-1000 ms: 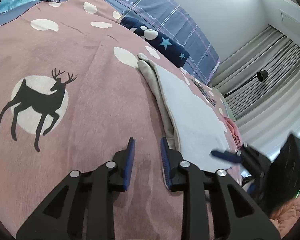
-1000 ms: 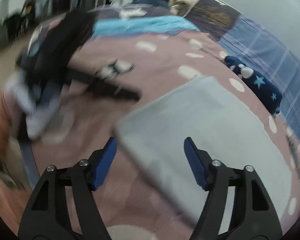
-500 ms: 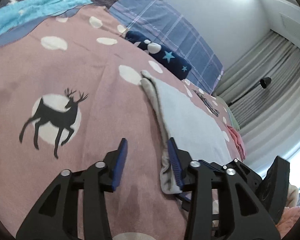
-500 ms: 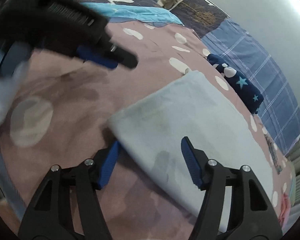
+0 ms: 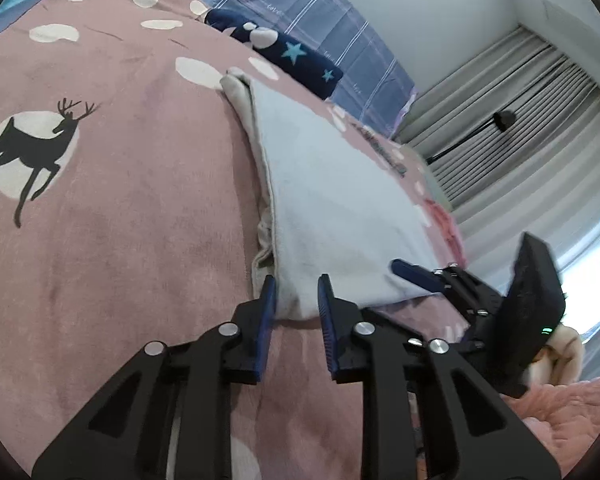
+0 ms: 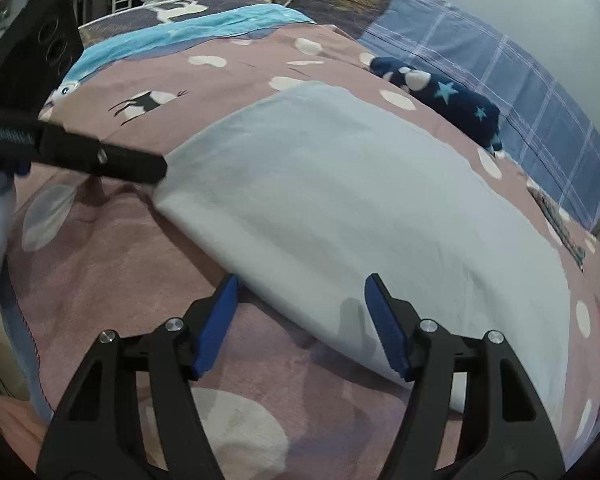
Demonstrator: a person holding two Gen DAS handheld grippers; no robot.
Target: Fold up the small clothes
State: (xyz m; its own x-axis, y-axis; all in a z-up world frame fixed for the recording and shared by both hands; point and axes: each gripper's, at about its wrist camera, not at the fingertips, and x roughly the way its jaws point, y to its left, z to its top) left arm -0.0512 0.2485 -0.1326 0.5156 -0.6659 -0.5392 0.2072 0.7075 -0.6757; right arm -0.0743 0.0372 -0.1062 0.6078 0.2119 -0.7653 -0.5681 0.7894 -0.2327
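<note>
A pale blue-grey folded garment lies flat on the pink deer-print blanket; it also shows in the right wrist view. My left gripper is open with its jaws on either side of the garment's near corner. My right gripper is open wide, its jaws straddling the garment's near edge. The right gripper also shows in the left wrist view at the garment's edge. The left gripper's finger reaches the garment's left corner in the right wrist view.
A navy star-print item lies at the far side of the blanket by a blue plaid sheet. Pink clothing lies beyond the garment. Grey curtains hang at the right. A turquoise cloth lies at the far left.
My left gripper has moved right onto the garment's near corner. My right gripper has moved forward, so its jaws now straddle the garment's edge.
</note>
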